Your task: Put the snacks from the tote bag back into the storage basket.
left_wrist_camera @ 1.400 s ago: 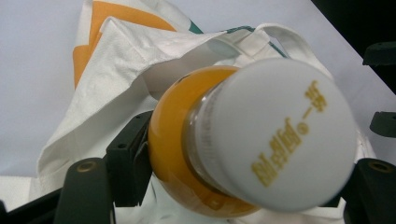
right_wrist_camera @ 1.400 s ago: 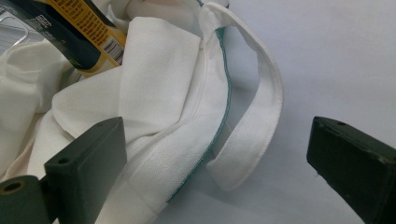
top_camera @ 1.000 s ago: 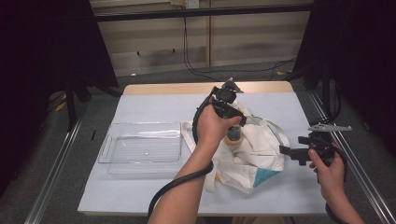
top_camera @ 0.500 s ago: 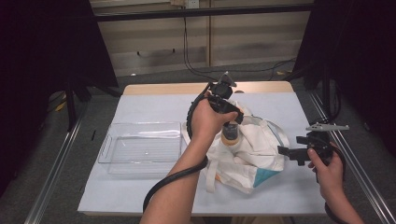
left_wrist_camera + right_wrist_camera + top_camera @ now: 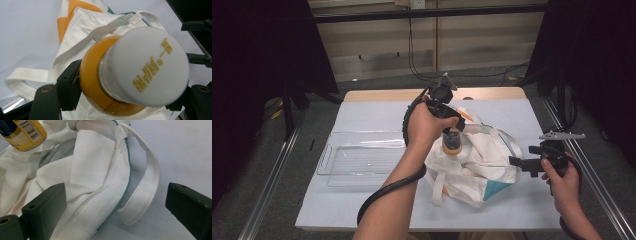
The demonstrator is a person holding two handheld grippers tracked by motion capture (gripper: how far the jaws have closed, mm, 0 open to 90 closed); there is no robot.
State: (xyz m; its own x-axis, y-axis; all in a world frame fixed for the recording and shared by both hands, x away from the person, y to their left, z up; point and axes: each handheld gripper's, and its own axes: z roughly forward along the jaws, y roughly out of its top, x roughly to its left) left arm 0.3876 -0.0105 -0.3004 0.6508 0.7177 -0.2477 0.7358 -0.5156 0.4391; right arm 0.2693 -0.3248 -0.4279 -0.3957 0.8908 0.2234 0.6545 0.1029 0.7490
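Note:
An orange juice bottle (image 5: 451, 143) with a white cap (image 5: 147, 67) hangs just above a white tote bag (image 5: 484, 162) lying on the table. My left gripper (image 5: 452, 131) points down and is shut on the bottle (image 5: 97, 85), one pad on each side of its shoulder. The bag (image 5: 82, 32) has orange and teal panels. My right gripper (image 5: 515, 163) sits at the bag's right edge, level, with its jaws wide apart. In the right gripper view, the right gripper (image 5: 120, 200) frames the bag's rim (image 5: 95, 170) and a handle strap (image 5: 147, 185) without touching them; the bottle (image 5: 25, 135) is at top left.
A clear plastic tray (image 5: 362, 156) sits on the white table cover to the left of the bag. Metal rails run along both sides of the table. The left gripper's black cable loops under the forearm.
My left hand has risen a little and shifted left with the bottle in its grip. The right hand has kept still.

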